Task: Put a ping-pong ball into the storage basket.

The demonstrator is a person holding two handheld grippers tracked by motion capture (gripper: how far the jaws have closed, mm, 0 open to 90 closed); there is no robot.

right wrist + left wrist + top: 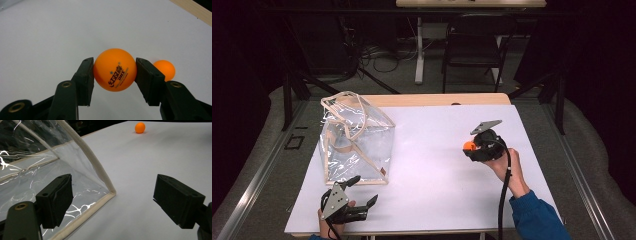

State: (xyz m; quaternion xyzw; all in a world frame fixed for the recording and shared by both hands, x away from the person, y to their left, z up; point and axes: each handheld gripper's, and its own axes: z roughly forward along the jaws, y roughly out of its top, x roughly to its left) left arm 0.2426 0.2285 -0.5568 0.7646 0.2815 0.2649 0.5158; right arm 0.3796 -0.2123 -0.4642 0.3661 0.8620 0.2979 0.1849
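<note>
Your right gripper (115, 72) is clamped on an orange ball (115, 69), both pads bearing on opposite sides at its widest part; that is a sound hold, since a smooth round ball slips out of any grip set off-centre. In the high view the ball (469, 146) sits at the right of the white table (437, 165), well apart from the clear bag (357, 140). Whether it has left the surface cannot be told.

A second orange ball (165, 69) lies on the table just beyond the right pad, very close to the gripper. Judgement: a careless lift could knock it rolling.

Your left gripper (112, 202) stands released, jaws wide with nothing between them, at the near left beside the bag's near corner. One jaw lies in front of the clear wall, the other over bare table. That placing looks meant to steady the bag or hold its mouth, which faces up with the handles (343, 102) loose above it.
</note>
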